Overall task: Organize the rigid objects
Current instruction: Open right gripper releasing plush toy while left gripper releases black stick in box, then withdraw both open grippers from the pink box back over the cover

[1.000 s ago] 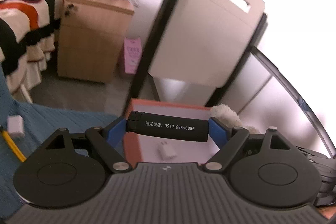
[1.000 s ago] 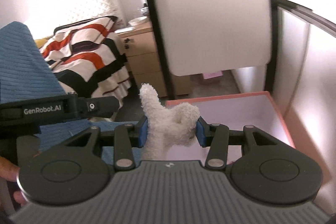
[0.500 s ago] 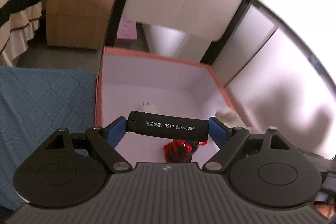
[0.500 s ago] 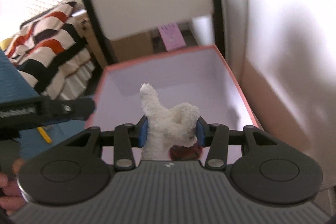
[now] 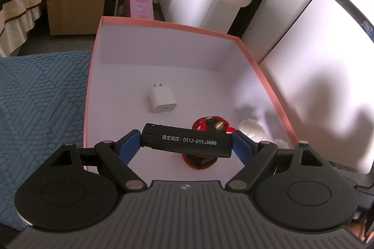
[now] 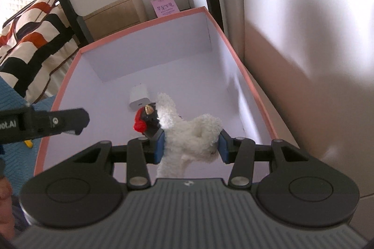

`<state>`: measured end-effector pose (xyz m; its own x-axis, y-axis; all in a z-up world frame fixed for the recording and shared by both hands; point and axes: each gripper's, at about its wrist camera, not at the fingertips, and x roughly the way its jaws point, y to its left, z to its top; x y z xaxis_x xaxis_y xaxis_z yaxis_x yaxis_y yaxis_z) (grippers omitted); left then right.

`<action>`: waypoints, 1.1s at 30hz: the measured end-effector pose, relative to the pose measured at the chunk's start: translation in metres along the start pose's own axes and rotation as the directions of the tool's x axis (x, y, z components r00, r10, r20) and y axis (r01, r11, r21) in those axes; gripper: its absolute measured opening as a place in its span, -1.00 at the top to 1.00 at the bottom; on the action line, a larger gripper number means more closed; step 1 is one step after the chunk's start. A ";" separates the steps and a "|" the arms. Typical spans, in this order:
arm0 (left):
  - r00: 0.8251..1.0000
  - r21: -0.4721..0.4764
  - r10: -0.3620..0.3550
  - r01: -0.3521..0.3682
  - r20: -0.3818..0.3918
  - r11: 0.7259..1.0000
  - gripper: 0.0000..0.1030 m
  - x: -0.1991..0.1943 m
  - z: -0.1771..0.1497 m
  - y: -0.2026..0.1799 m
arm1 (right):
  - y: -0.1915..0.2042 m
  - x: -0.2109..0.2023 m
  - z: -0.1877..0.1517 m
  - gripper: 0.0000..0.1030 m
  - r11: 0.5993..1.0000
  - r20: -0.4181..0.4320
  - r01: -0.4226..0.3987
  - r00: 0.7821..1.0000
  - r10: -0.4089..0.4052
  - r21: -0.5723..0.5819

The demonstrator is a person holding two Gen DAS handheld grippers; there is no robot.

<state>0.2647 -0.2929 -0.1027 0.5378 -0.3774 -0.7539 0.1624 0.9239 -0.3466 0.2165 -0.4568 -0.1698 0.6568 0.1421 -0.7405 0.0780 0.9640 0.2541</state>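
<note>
Left gripper clamped on black lighter, right gripper on white plush; red-black item directly below, charger ahead in box.

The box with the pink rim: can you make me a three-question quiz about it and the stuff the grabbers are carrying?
1. Where is the white charger plug?
A. On the blue cloth
B. On the floor of the box
C. Between the right gripper's jaws

2. What colour is the stick with white numbers on it?
A. Black
B. Yellow
C. Green

3. What is the right gripper doing?
A. Hanging open and empty
B. Squeezing a fluffy white toy
C. Holding a pencil

Answers:
1. B: the white charger plug lies flat on the pale floor of the box, apart from the red and black thing nearer the grippers.
2. A: the stick clamped end to end in the left gripper is black.
3. B: the right gripper has its jaws pressed into both sides of the fluffy white toy, above the box.
</note>
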 end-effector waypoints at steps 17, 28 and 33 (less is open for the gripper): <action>0.998 -0.025 0.003 -0.001 0.066 1.000 -0.86 -0.036 0.006 0.010 | 0.013 -0.026 0.020 -0.01 0.999 0.061 -0.045 0.997 0.045 -0.010; 0.968 -0.044 0.035 -0.025 0.247 0.999 -0.86 -0.126 0.017 0.031 | 0.066 -0.072 0.036 -0.01 0.985 0.171 -0.157 0.971 0.168 -0.076; 0.946 -0.067 0.050 -0.030 0.319 0.997 -0.86 -0.164 0.019 0.048 | 0.090 -0.085 0.035 -0.01 0.978 0.203 -0.185 0.958 0.202 -0.097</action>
<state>0.2006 -0.1853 0.0146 0.7813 -0.2907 -0.5523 0.0905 0.9283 -0.3606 0.1944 -0.3902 -0.0624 0.7973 0.2849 -0.5322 -0.1181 0.9382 0.3254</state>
